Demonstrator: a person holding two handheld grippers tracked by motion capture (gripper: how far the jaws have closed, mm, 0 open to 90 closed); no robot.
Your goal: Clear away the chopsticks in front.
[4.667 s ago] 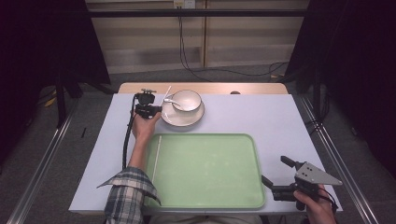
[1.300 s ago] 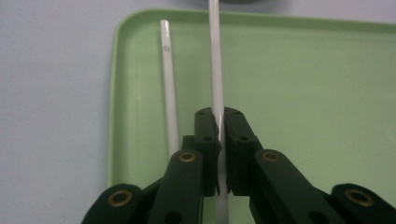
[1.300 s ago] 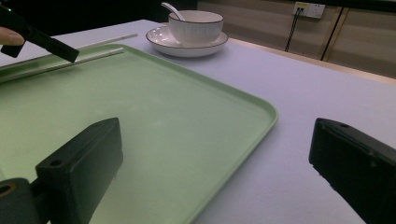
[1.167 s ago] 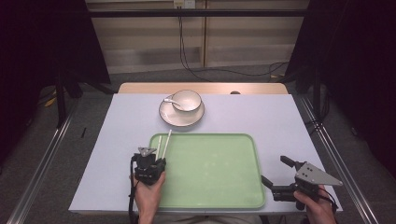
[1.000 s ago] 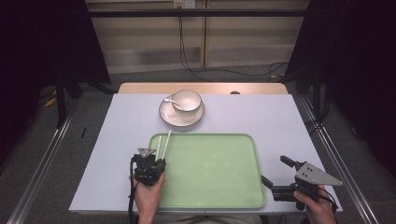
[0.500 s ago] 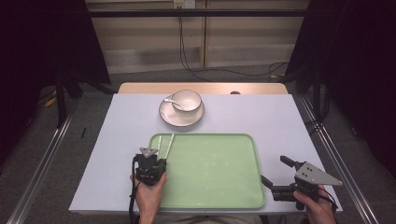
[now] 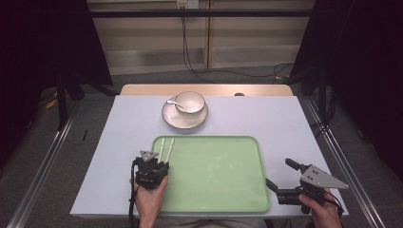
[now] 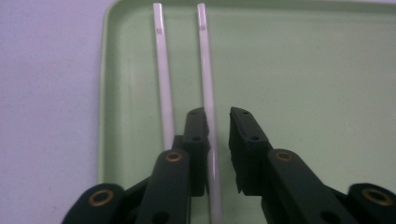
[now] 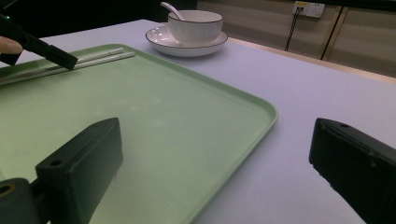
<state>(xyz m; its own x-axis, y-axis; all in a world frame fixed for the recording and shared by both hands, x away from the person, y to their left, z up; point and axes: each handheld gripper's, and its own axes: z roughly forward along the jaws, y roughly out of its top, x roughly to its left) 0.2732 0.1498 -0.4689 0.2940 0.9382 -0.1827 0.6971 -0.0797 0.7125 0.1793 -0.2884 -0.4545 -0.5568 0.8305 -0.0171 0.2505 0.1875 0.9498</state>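
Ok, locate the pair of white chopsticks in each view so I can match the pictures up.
High view: the chopsticks lie along the green tray's far left edge, just ahead of the left gripper.
Left gripper view: upper centre, two parallel sticks running toward the jaws, one passing between them.
Right gripper view: upper left, lying flat on the tray.
Shared landmark: the tray's left rim beside them.

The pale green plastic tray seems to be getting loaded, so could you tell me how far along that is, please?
Done: two white chopsticks lie side by side along the left edge of the pale green plastic tray. In hand: the left gripper sits over them with its jaws apart, one chopstick running between them, nothing clamped. Probably left: the white bowl with its spoon on the white saucer, on the table beyond the tray; the right gripper waits open.
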